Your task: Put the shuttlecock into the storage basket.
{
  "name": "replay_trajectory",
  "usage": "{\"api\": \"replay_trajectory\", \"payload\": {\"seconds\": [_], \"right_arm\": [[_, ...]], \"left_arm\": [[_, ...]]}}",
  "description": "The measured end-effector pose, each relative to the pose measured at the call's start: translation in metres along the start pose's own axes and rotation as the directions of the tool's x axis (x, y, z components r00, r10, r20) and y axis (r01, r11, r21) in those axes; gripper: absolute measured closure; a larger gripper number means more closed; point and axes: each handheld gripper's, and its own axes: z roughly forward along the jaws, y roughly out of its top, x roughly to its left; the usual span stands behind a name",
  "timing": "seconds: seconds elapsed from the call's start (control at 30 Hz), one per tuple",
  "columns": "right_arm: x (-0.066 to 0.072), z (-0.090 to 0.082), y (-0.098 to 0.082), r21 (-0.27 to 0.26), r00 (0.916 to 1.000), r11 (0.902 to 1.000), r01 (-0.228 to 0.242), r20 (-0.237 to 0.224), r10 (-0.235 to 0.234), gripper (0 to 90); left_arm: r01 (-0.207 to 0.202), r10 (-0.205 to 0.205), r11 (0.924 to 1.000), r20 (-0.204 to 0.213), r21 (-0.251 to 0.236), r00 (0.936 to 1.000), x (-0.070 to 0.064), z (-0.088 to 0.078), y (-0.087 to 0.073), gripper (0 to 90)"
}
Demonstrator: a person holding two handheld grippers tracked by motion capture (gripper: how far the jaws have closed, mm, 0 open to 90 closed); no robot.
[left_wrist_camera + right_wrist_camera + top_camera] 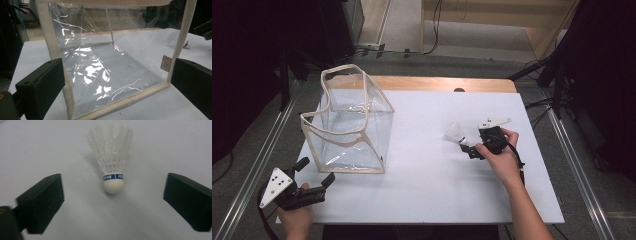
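Left claw [314,174] apart, facing bag [349,122] | right claw [466,148] apart, facing shuttlecock [455,133]

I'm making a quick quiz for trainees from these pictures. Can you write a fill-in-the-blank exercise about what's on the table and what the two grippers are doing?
1. The shuttlecock lies on the white table with its ____ tip toward the right gripper.
2. The right gripper's jaws are ____, one on each side of the shuttlecock.
3. The clear bag has ____ trim along its edges.
4. The left gripper points at the ____.

Missing words: cork; open; cream; bag
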Motion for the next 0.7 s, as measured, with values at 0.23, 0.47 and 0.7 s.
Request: {"api": "replay_trajectory", "payload": {"seconds": [0.23, 0.47, 0.7], "right_arm": [[0.000, 0.012, 0.000, 0.053, 0.9987, 0.9980, 0.033, 0.036, -0.035, 17.4], [0.003, 0.021, 0.000, 0.099, 0.9972, 0.9925, 0.071, 0.017, -0.073, 32.6], [0.004, 0.025, 0.001, 0.108, 0.9949, 0.9891, 0.100, -0.013, -0.100, 42.7]], "left_arm": [[0.001, -0.001, 1.0000, 0.002, -0.002, 1.0000, 0.000, 0.000, 0.000, 0.0], [0.001, -0.001, 1.0000, 0.002, -0.002, 1.0000, 0.000, 0.000, 0.000, 0.0], [0.001, -0.001, 1.0000, 0.002, -0.002, 1.0000, 0.000, 0.000, 0.000, 0.0]]}}
